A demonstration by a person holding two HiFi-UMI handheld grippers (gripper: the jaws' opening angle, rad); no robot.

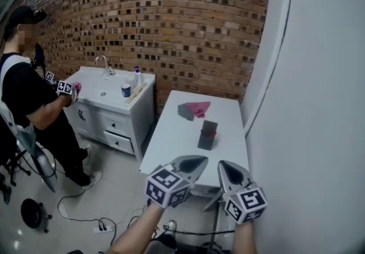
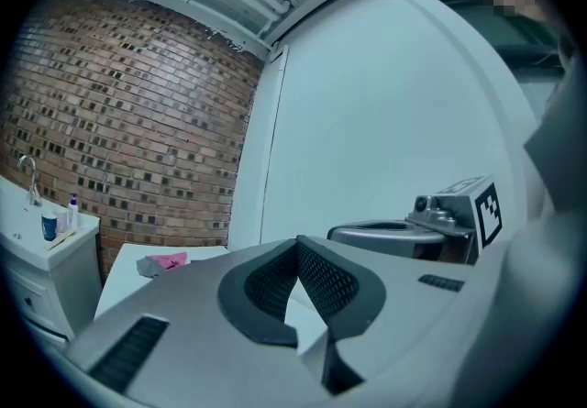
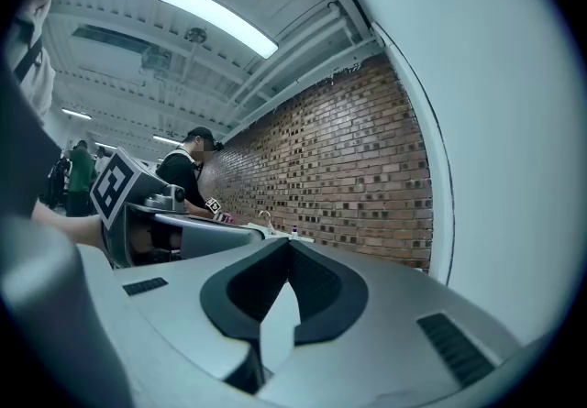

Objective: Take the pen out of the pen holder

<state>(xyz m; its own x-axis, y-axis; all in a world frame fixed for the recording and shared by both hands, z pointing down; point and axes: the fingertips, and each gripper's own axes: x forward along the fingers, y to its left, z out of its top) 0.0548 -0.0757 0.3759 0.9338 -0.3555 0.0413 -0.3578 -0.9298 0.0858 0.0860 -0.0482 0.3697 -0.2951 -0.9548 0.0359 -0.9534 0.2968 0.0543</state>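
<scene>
A dark pen holder (image 1: 207,134) stands upright on the white table (image 1: 171,138), near its right side. I cannot make out a pen in it at this size. My left gripper (image 1: 201,160) and right gripper (image 1: 224,165) hover side by side over the table's near edge, short of the holder, and both point level. Each is shut with nothing between its pads. In the left gripper view the left gripper (image 2: 297,241) has its jaws touching at the tips, and the right gripper (image 2: 404,234) shows beside it. In the right gripper view the right gripper (image 3: 287,244) is shut too.
A pink cloth (image 1: 198,108) and a grey object (image 1: 185,112) lie at the table's far end. A white wall (image 1: 308,104) runs close along the right. At the left, a person (image 1: 28,99) with grippers stands at a white sink cabinet (image 1: 117,113). Cables (image 1: 102,224) cross the floor.
</scene>
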